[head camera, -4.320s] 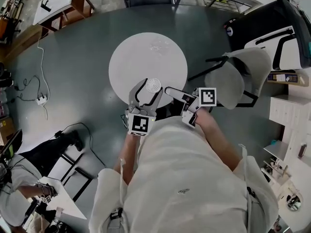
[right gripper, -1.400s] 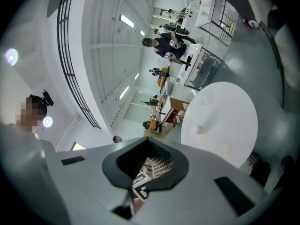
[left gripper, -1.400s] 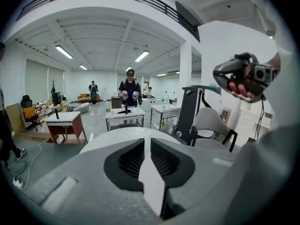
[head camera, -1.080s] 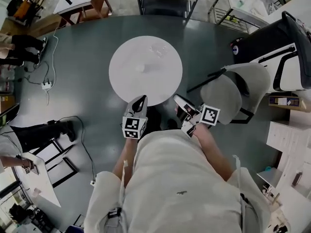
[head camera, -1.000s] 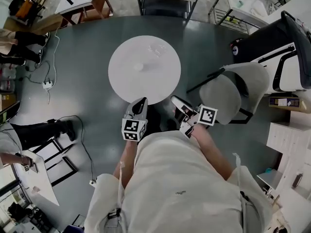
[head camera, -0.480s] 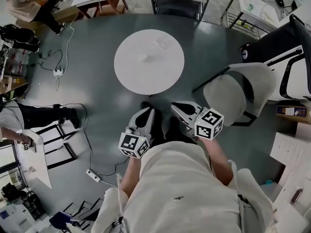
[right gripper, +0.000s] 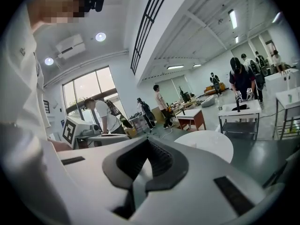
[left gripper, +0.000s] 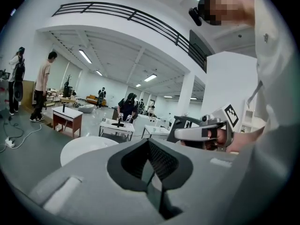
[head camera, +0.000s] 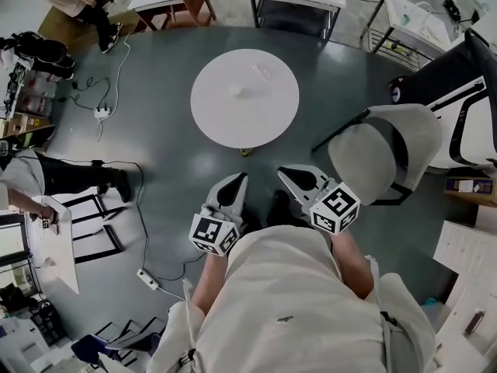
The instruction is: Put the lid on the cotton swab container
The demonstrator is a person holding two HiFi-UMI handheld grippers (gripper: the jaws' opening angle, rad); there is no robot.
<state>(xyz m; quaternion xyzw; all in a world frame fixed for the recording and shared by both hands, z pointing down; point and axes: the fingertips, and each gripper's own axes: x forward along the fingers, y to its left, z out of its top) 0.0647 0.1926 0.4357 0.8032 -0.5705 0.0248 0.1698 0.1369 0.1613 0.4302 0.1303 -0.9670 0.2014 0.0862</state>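
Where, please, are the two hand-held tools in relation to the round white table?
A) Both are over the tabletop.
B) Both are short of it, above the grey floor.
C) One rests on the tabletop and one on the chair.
B: the head view shows the left tool and the right tool above the grey floor, short of the near edge of the round white table, jaws together and empty.
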